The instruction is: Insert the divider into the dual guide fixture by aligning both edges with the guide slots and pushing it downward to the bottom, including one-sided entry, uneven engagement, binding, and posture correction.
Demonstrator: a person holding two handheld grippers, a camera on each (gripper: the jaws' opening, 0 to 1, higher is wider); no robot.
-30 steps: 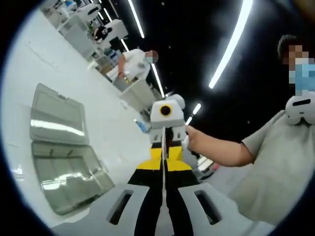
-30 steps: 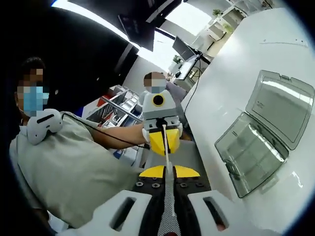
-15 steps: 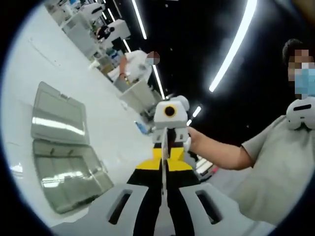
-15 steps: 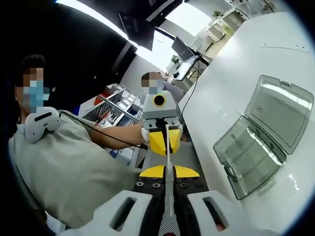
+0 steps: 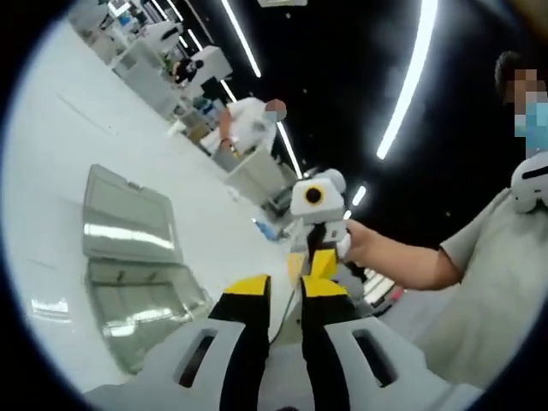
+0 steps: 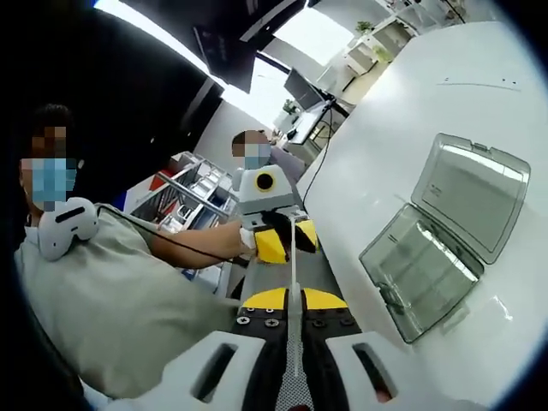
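White worktable (image 6: 479,103) in a dark workshop hall lit by ceiling light strips (image 5: 409,77). On it lies the clear plastic hinged box (image 6: 445,231), lid open and laid flat, with smooth glossy walls. The right gripper (image 6: 294,301), held level with its black, yellow-tipped jaws pointing toward the person, clamps the thin white divider (image 6: 294,282) edge-on, well above and beside the box. The left gripper (image 5: 281,295) faces it, wrist extended from a grey sleeve (image 6: 128,300). Half a second ago its jaws pinched the divider's far edge. Now they stand parted, with the divider a thin line in the gap (image 5: 284,310).
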